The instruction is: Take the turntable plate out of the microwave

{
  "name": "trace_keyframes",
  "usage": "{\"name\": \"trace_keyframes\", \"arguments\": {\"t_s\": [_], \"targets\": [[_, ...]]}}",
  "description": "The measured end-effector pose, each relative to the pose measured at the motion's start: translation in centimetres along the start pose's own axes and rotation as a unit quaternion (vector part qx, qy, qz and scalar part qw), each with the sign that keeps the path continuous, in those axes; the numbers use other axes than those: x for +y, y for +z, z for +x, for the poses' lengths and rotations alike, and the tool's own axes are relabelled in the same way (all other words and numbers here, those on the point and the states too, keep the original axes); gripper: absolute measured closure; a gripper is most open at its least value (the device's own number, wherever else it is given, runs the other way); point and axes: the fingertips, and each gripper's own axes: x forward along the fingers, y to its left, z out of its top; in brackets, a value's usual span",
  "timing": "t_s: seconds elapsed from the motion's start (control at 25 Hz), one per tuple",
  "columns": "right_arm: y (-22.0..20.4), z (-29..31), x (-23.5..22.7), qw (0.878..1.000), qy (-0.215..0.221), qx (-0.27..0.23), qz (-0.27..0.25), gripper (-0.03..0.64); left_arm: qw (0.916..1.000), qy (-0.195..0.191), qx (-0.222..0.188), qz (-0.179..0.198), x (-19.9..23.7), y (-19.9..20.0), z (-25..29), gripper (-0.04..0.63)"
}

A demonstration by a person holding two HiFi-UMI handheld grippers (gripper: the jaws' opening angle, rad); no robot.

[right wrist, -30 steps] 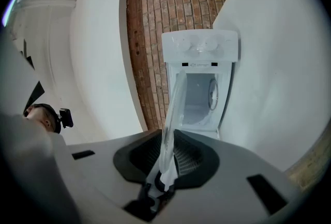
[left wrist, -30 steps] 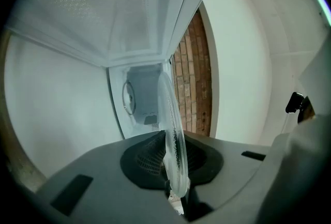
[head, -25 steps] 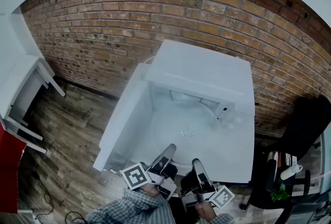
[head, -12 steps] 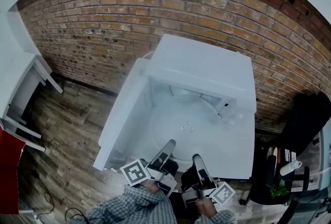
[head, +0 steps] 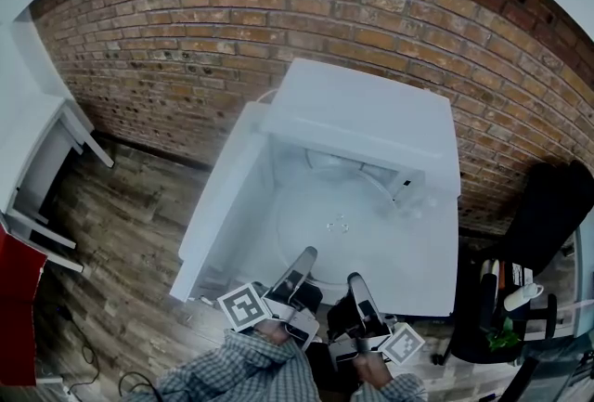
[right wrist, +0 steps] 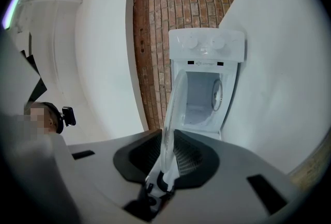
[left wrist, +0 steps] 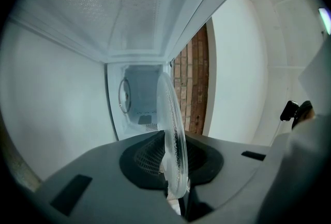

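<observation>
Head view: whole plate (head: 339, 226) hanging outside the microwave (head: 364, 112), just before its mouth.
Gripper views: left gripper (head: 304, 258) and right gripper (head: 356, 283) each pinching the near rim, seen edge-on.
Room: open door (head: 218, 213) flanking the plate's left edge.

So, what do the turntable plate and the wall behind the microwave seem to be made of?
Turntable plate: probably clear glass, glossy; the white behind shows through it, and its rim looks ribbed. Wall: rough red-brown brick, matte, with pale mortar joints.
</observation>
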Motion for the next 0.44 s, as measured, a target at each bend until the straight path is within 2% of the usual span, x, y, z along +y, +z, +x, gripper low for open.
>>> {"name": "trace_keyframes", "arguments": {"t_s": [0.44], "targets": [[-0.43, 0.01, 0.35, 1.0, 0.005, 0.005, -0.005, 0.548, 0.9999, -0.004, -0.008, -0.008, -0.12, 0.23, -0.61, 0.56]]}}
